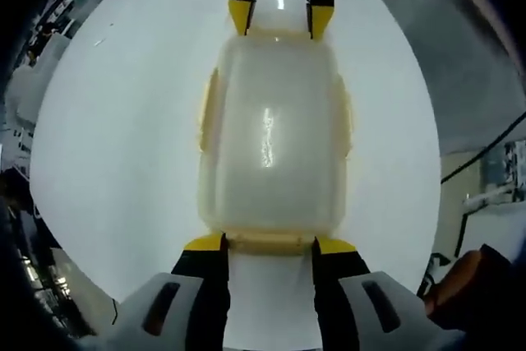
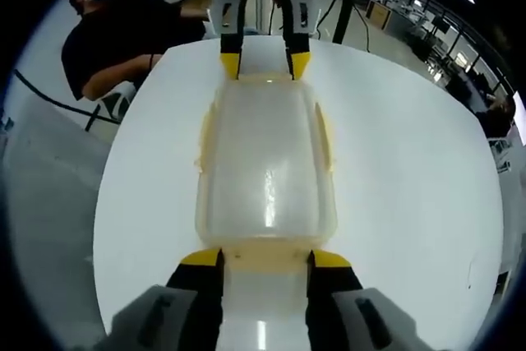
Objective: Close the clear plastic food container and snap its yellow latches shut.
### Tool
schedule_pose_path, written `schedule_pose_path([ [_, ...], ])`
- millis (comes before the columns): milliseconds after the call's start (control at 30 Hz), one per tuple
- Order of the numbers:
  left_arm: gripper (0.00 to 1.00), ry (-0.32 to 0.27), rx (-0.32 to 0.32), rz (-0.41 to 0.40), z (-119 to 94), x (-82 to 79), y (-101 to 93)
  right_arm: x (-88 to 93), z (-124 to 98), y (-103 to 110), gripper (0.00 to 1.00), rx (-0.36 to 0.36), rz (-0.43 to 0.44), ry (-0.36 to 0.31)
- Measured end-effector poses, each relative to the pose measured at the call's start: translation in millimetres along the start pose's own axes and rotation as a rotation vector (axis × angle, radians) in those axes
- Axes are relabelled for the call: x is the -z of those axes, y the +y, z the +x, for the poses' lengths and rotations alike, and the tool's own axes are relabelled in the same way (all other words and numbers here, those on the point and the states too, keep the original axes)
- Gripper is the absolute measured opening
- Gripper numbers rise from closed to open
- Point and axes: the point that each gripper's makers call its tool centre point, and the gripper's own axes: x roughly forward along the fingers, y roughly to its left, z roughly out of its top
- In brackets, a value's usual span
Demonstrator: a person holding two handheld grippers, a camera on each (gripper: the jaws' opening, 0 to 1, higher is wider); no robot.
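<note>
A clear plastic food container (image 1: 275,133) (image 2: 265,170) lies lid-on in the middle of a round white table (image 1: 123,145) (image 2: 403,170). Pale yellow latches show on its long sides (image 1: 207,113) (image 2: 325,133) and at its ends (image 1: 267,242) (image 2: 265,259). My left gripper (image 1: 270,244) stands open at one end, its yellow-tipped jaws flanking the end latch. At the opposite end my right gripper (image 2: 265,259) is open in the same way around the other end latch. Each gripper appears at the far end in the other's view: right gripper (image 1: 280,18), left gripper (image 2: 265,65).
A person in a black top (image 2: 115,39) leans at the table's far edge. Grey floor (image 2: 49,203) surrounds the table. Desks and cables (image 1: 485,162) stand beyond the rim, with a brown object (image 1: 460,285) low beside the table.
</note>
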Motion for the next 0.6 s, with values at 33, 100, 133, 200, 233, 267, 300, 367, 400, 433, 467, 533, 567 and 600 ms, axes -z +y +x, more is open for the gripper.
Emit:
schedule_pose_path([
  [33,0.37,-0.006,0.001,-0.005,-0.5,0.1,0.9,0.3,0.0,-0.6,0.37,0.001,-0.002,-0.001],
  [100,0.37,-0.016,-0.015,-0.003,-0.9,-1.3,3.1,1.7,-2.8,-2.4,0.37,0.002,0.006,-0.002],
  [133,0.37,-0.017,-0.024,-0.006,-2.3,-1.9,4.5,0.7,-5.1,-5.3,0.37,0.014,0.004,-0.006],
  [200,0.37,-0.022,-0.034,-0.008,-7.3,-4.0,5.1,-0.6,-10.0,-6.9,0.37,0.022,-0.002,-0.003],
  [233,0.37,-0.024,-0.033,-0.008,-9.9,-4.0,5.1,-1.6,-11.9,-7.1,0.37,0.02,-0.003,-0.003],
  [267,0.37,-0.023,-0.029,-0.01,-10.9,-3.4,4.4,-2.8,-13.8,-6.4,0.37,0.016,-0.004,-0.006],
  [300,0.37,-0.023,-0.027,-0.011,-12.2,-2.1,3.9,-5.1,-15.9,-5.4,0.37,0.007,-0.001,-0.017],
  [367,0.37,-0.023,-0.022,-0.014,-15.6,-1.3,1.3,-7.8,-19.4,-3.3,0.37,0.0,0.003,-0.03],
  [400,0.37,-0.025,-0.02,-0.012,-17.0,-1.4,0.2,-8.4,-21.0,-1.6,0.37,-0.005,0.004,-0.034],
  [433,0.37,-0.026,-0.017,-0.01,-19.3,-3.6,-2.8,-8.9,-22.4,0.5,0.37,-0.012,0.006,-0.037],
  [467,0.37,-0.028,-0.014,-0.008,-21.3,-4.8,-4.5,-8.9,-23.4,1.5,0.37,-0.014,0.007,-0.038],
  [533,0.37,-0.028,-0.015,-0.008,-22.7,-6.4,-4.7,-8.8,-26.7,2.6,0.37,-0.017,0.008,-0.043],
  [567,0.37,-0.028,-0.016,-0.009,-24.3,-7.4,-4.6,-8.8,-28.2,2.6,0.37,-0.018,0.008,-0.044],
  [600,0.37,-0.028,-0.016,-0.011,-25.9,-8.6,-4.8,-8.4,-31.2,2.9,0.37,-0.019,0.007,-0.045],
])
